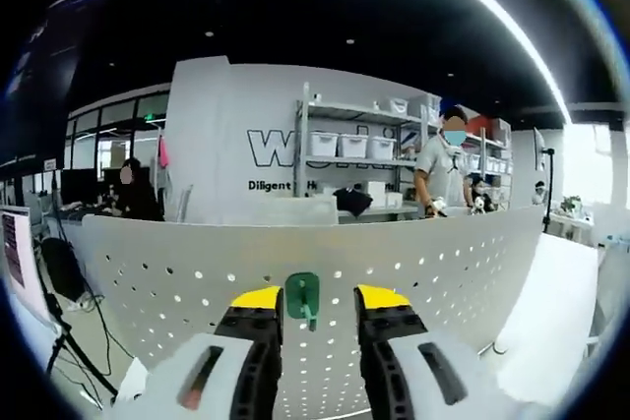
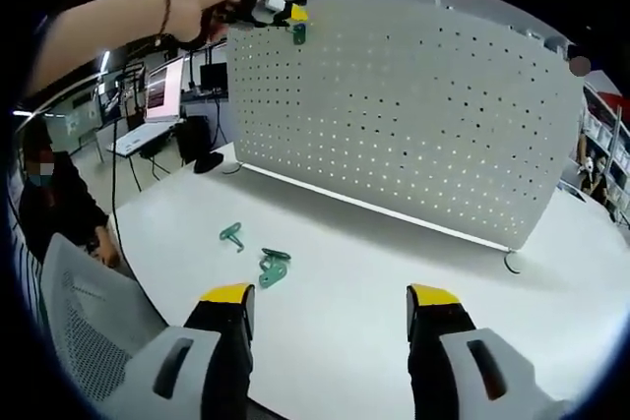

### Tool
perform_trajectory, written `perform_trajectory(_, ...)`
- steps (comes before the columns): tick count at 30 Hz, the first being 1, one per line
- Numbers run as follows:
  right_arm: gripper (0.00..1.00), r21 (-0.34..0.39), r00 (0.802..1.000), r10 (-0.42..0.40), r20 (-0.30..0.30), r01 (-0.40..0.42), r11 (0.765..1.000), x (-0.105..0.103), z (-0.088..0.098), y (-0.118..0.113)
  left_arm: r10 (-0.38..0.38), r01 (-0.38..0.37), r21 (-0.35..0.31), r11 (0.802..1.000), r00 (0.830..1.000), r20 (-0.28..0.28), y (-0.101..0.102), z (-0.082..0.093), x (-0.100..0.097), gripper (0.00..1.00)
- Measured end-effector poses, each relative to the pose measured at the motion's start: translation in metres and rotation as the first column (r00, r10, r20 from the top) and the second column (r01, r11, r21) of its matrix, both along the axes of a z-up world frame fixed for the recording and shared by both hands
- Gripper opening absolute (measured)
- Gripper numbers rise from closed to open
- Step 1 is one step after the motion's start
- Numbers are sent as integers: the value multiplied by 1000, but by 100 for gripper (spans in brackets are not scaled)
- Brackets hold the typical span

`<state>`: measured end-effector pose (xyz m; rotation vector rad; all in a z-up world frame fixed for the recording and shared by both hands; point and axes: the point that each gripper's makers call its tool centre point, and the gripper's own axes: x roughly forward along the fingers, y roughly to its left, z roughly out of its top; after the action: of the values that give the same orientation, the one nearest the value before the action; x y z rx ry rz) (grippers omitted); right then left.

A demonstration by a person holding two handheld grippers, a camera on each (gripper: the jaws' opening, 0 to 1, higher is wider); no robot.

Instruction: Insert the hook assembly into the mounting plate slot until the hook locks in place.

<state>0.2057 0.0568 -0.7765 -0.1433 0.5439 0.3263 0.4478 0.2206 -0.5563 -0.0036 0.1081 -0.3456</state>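
Note:
A white perforated mounting plate (image 1: 472,263) stands upright on the table. A green hook (image 1: 301,298) sits on the plate near its top edge, between the yellow-tipped jaws of my left gripper (image 1: 320,300), which stand open on either side of it without touching it. In the right gripper view the same plate (image 2: 413,115) stands at the back, and a hand holds the left gripper (image 2: 283,13) at its upper left corner, by the green hook (image 2: 298,33). Two more green hooks (image 2: 232,235) (image 2: 273,269) lie on the white table (image 2: 394,263). My right gripper (image 2: 330,304) hovers open and holds nothing.
A grey mesh chair back (image 2: 89,331) stands at the table's near left. A seated person (image 2: 49,204) is at the far left, beside desks with monitors (image 2: 162,90). Behind the plate are shelves with bins (image 1: 349,145) and a standing person (image 1: 438,169).

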Motion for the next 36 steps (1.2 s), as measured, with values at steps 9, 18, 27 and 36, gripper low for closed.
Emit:
perform_trajectory(9, 60, -6, 1000, 17, 16, -16, 1000, 0, 5, 8, -85, 85, -8, 996, 994, -67, 12, -6, -39, 57)
perform_trajectory(18, 60, -3, 999, 38, 18, -38, 999, -4, 6, 16, -159, 162, 5, 987, 976, -147, 21, -35, -83, 62)
perform_trajectory(27, 59, -8, 998, 62, 20, -62, 998, -7, 7, 21, -206, 218, 18, 976, 941, -270, 31, -85, -127, 65)
perform_trajectory(36, 59, -12, 997, 82, 16, -82, 997, -10, 7, 27, -197, 213, 7, 977, 915, -353, 40, -127, -167, 63)
